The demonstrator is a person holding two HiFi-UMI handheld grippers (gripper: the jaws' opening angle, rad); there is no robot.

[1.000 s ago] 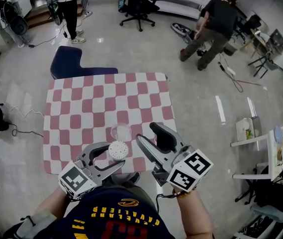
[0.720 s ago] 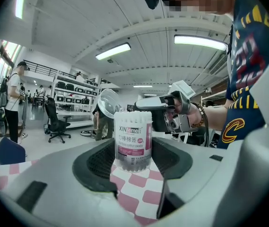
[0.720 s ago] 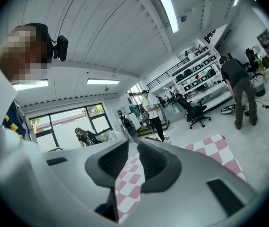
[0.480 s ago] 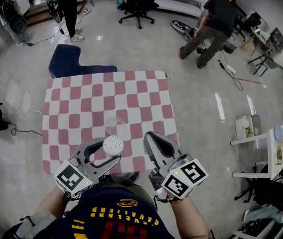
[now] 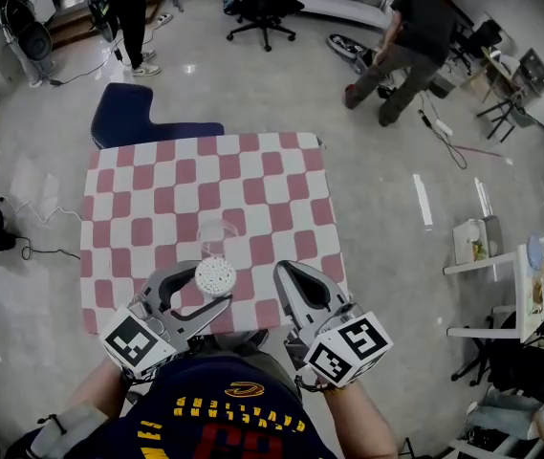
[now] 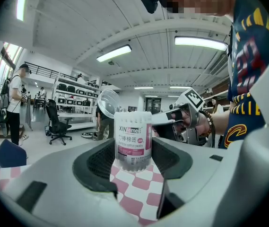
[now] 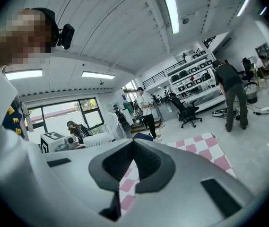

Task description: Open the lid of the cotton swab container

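Cotton swab container (image 5: 215,275) is sitting upright between the pads of the left gripper (image 5: 212,290). The gripper is clamping it around the lower body, probably so that the top is free to work on. The container is hanging over the near edge of the checked tablecloth (image 5: 157,199) and is seemingly lifted clear of it, though no view is settling that.

The right gripper (image 7: 133,144) is hovering just beside it, toward the near right corner of the cloth. Its jaws have just been closing and are now meeting with nothing between them. With the lid already up, I am judging that it has nothing left to take hold of.

The container is showing as a clear round tub with a white and pink label, packed with white swab tips that are lying exposed at the top. Its clear lid (image 6: 108,103) is standing tipped back behind the rim, so the opening is looking finished.
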